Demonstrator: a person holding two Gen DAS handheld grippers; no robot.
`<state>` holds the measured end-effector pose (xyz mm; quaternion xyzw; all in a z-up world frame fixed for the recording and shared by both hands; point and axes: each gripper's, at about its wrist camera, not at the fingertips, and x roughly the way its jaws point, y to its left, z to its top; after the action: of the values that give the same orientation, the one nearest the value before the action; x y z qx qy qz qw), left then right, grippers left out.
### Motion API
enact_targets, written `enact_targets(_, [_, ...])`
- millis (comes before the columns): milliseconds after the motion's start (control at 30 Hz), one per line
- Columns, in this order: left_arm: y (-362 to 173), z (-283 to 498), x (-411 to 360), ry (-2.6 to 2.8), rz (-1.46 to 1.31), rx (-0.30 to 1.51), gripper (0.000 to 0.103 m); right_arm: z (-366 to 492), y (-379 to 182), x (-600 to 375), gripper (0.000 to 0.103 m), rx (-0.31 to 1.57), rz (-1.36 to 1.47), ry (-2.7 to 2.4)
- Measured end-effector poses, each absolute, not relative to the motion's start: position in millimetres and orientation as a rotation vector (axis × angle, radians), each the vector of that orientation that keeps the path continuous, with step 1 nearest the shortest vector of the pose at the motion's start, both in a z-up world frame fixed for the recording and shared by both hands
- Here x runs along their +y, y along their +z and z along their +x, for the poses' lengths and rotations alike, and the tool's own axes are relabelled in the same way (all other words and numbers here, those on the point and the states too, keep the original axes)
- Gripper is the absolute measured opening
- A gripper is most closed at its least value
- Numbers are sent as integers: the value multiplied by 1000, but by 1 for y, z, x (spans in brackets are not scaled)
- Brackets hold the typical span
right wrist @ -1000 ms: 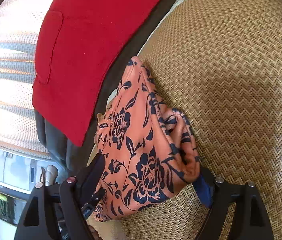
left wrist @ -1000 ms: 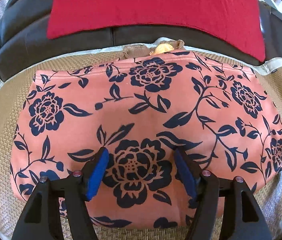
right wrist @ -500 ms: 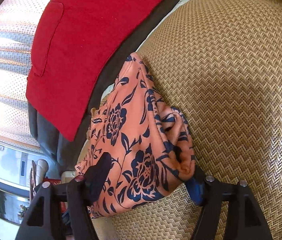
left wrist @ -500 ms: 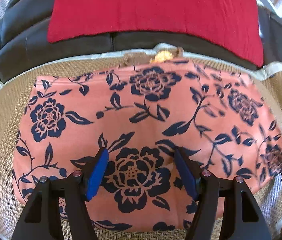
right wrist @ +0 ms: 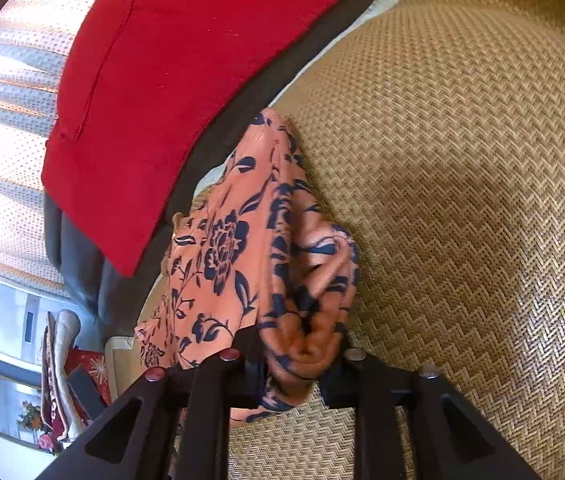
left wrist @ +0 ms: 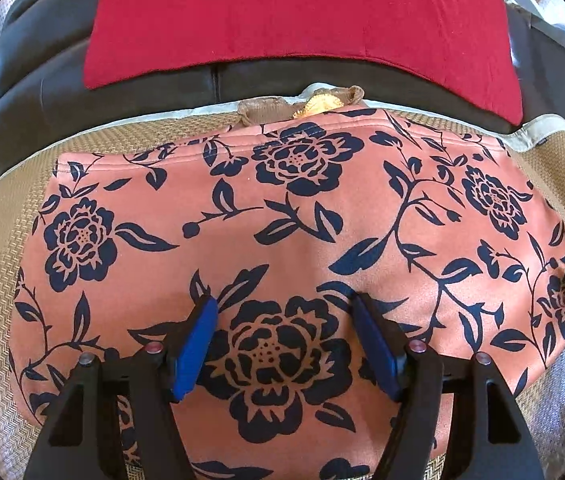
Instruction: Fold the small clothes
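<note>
open tongs (left wrist: 284, 344) over floral garment (left wrist: 282, 220)

Salmon floral garment (left wrist: 282, 220) flat on woven mat, one edge bunched.

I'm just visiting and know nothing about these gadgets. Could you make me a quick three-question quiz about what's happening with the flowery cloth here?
1. True or false: the right claw has pinched an edge of the floral garment.
2. Which claw stands open over the garment? A) left claw B) right claw
3. Fill in: the garment lies on a woven ___.

Key: 1. True; its jaws have just been closing, with bunched fabric between them. 2. A; its blue pads are spread either side of a printed flower. 3. Mat.
</note>
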<state>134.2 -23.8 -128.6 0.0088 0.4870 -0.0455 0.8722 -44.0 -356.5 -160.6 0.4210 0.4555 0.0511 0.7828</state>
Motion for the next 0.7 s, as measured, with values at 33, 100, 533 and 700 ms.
enact_targets(33, [-128,133,-23,-94,20,1016,72,-42,-165,-355,59,990,920,118])
enact_targets(100, [-128,131,-24,-98,19,1012,72,-36,-168,-351,68,969,906,127])
enact_targets(533, [-100,123,148,-220,-701,911,71,-20,16,-135,9,690,241,455])
enact_targets(700, [-118,129,199,-254,-885,907,71,-10,-62,-32,9,866,136,604])
